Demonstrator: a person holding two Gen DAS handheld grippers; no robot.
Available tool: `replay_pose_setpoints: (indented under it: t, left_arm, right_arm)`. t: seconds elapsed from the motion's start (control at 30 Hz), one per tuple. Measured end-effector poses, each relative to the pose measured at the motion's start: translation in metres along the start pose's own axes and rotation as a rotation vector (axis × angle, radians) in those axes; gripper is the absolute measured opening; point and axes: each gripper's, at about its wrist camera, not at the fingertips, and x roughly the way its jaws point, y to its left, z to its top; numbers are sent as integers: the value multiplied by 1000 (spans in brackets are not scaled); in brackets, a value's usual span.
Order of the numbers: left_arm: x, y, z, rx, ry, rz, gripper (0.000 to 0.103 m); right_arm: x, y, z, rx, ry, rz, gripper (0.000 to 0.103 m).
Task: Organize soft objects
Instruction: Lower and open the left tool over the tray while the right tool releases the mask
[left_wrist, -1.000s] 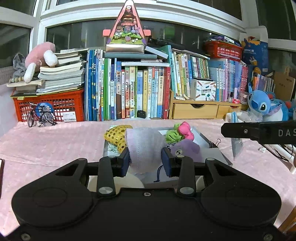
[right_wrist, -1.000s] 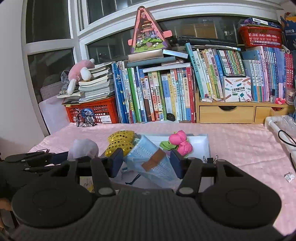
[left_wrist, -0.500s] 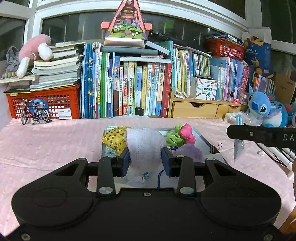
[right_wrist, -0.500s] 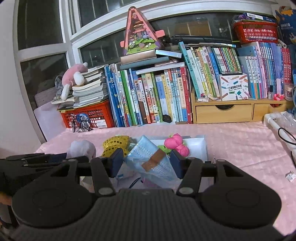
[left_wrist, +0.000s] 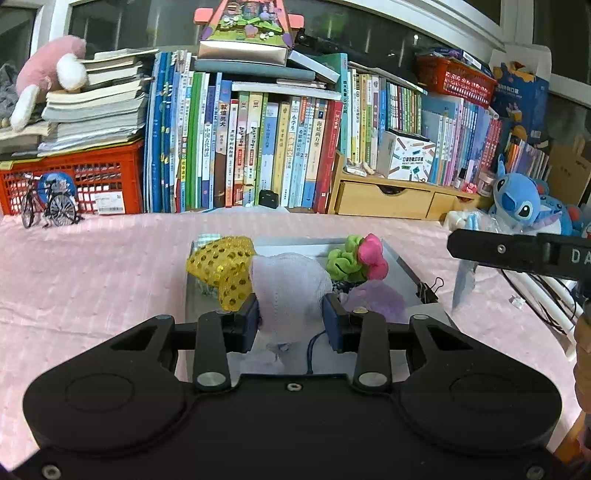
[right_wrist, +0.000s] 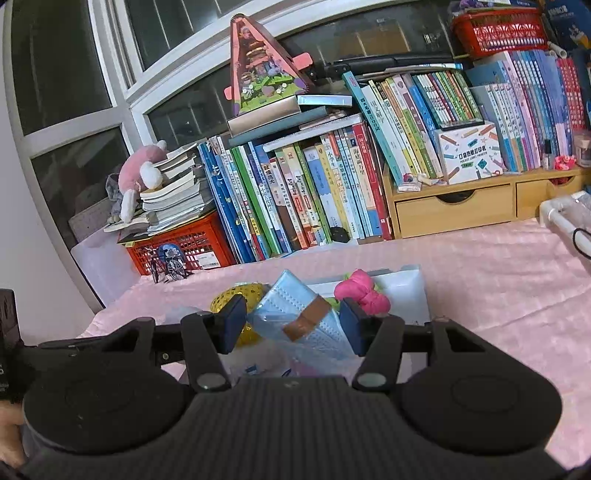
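My left gripper (left_wrist: 290, 319) is shut on a pale lilac knitted cloth (left_wrist: 291, 284), held over the near end of a white tray (left_wrist: 404, 264). In the tray lie a yellow sequined pouch (left_wrist: 225, 266), a green and pink scrunchie (left_wrist: 358, 256) and a purple soft piece (left_wrist: 376, 295). My right gripper (right_wrist: 291, 323) is shut on a pack of blue face masks (right_wrist: 299, 321) with a brown band, held above the same tray (right_wrist: 410, 291). Behind the pack I see the yellow pouch (right_wrist: 236, 295) and the pink scrunchie (right_wrist: 364, 291). The right gripper's arm shows as a black bar (left_wrist: 517, 251) at the right of the left wrist view.
A pink cloth (left_wrist: 92, 266) covers the table. A row of books (left_wrist: 258, 147), a red crate (left_wrist: 92, 181), a small model bicycle (left_wrist: 48, 206) and wooden drawers (left_wrist: 388, 199) line the back. A blue plush (left_wrist: 517, 199) and cables (left_wrist: 535, 291) sit at the right.
Both grippers have moved closer over the tray with their loads still held. The right wrist view has rolled, so the bookshelf now tilts.
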Motion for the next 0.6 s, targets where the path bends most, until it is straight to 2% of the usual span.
replay_pose_setpoints:
  t: [0.4,0.6]
  left_arm:
    - [32,-6,37,15,39,-30,35]
    - [59,-2,53,-8,83,-28,35]
  right_arm:
    - [31,-1,23,31,7,41,60]
    - [58,-8,37,90,58,77,60]
